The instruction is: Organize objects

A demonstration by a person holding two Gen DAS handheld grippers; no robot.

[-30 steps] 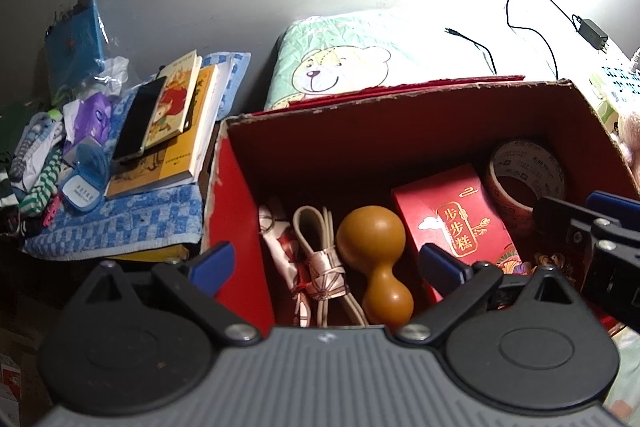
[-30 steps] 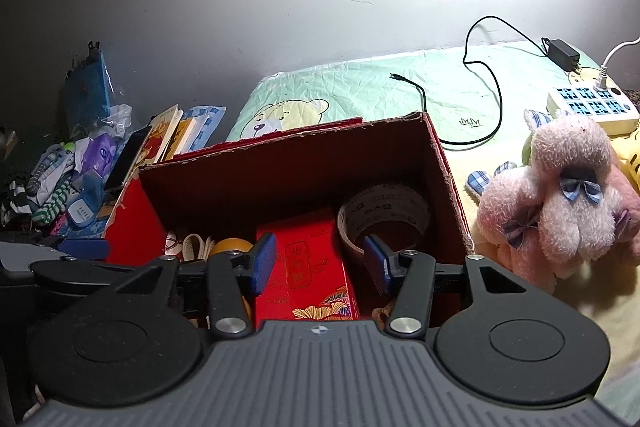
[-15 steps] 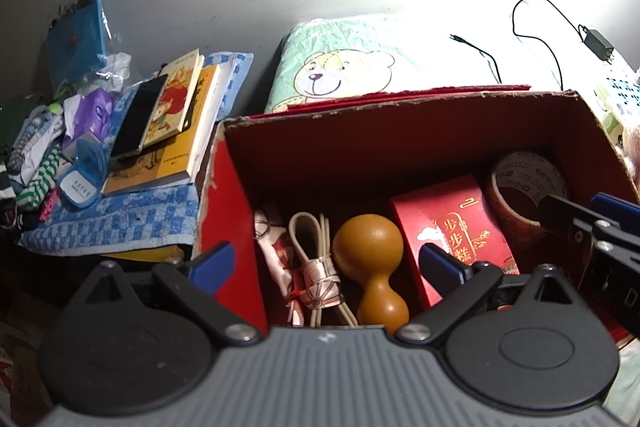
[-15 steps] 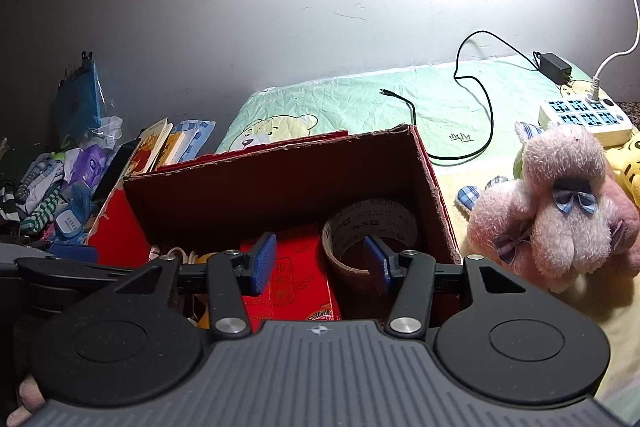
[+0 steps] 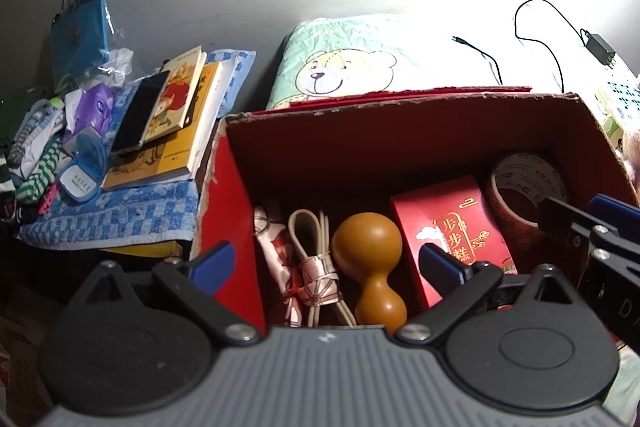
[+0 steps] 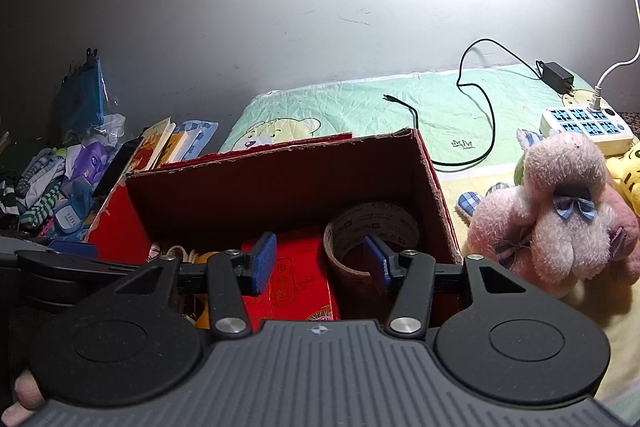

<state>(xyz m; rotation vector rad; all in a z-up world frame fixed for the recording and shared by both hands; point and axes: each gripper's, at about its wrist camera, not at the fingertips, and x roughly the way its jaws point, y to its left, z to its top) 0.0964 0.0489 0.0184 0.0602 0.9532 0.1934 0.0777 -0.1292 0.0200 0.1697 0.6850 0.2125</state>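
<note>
The left hand-held gripper [image 5: 326, 265] hovers spread wide and empty over the open red cardboard box [image 5: 400, 131]. The right hand-held gripper [image 6: 320, 263] is parted more narrowly, also empty, above the same box. Inside lie a tan wooden gourd [image 5: 370, 261], a red printed carton [image 5: 456, 231], a brown tape roll [image 6: 370, 231] and a coiled cream cable [image 5: 316, 255]. A pink plush toy [image 6: 560, 211] sits just right of the box on the bed.

A bed [image 6: 448, 107] covered by a pale green sheet printed with a cartoon bear carries an open red cardboard box [image 6: 434, 195]. Beside the box on the right lie a pink plush toy [image 6: 560, 211], a black charger cable [image 6: 490, 115] and a white power strip [image 6: 586, 125].
</note>
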